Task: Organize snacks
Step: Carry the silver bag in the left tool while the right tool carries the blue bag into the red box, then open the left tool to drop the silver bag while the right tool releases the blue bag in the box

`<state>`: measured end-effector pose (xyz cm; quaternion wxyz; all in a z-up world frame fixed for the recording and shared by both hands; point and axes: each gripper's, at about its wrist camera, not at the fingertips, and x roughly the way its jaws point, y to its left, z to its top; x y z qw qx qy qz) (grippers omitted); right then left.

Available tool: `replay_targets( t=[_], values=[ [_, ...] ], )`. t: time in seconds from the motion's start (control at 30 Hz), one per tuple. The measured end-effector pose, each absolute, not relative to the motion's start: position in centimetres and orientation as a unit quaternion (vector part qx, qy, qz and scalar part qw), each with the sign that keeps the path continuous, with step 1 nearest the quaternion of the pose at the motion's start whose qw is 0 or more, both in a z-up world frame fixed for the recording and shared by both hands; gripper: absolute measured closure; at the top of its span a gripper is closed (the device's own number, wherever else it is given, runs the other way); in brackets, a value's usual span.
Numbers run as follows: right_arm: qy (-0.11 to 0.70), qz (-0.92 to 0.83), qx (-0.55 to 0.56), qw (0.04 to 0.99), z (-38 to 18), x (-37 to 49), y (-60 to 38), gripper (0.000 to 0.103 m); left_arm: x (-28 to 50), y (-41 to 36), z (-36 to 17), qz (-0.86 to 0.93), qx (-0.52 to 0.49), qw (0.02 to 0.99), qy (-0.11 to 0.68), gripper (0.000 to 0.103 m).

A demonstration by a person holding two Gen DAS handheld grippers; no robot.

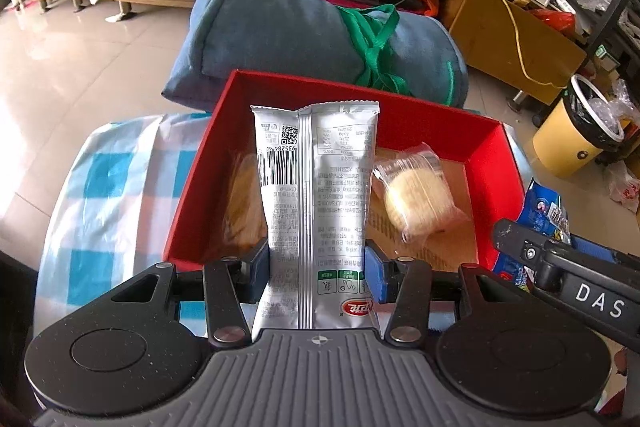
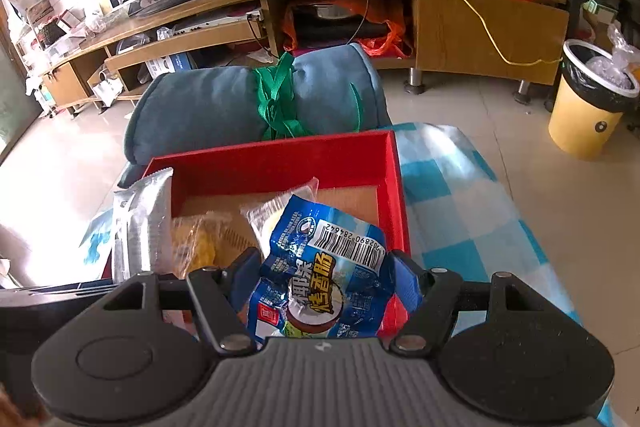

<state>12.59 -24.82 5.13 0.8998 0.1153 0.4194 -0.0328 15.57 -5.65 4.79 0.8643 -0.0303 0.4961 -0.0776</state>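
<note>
2 wrapped snacks already lie in our red box (image 1: 486, 147); we hold 2 more above it: left gripper (image 1: 316, 259) pinching a silver packet (image 1: 316, 167), right gripper (image 2: 322, 281) a blue pouch (image 2: 320, 267).

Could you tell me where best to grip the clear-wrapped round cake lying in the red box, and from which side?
Come from above and pinch the clear-wrapped round cake across its round sides. It lies loose on the red box floor with bare floor to its right, so the fingers have room there.
</note>
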Motion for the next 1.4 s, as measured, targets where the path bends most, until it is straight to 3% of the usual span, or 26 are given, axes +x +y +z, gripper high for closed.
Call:
replay_targets(
  t=[1.03,1.27,1.4],
  values=[
    [0.470,-0.037,0.078,0.879,-0.2,19.6,-24.3,0.036,19.4,-6.8,2.2,-0.060,0.001,0.866,0.496,0.048],
    [0.468,-0.041,0.077,0.879,-0.2,19.7,-24.3,0.034,19.3,-7.1,2.5,-0.065,0.003,0.868,0.492,0.045],
    [0.462,-0.045,0.075,0.882,0.1,19.6,-24.4,0.032,19.1,-7.4,3.0,-0.064,0.013,0.874,0.481,0.034]
  ],
)
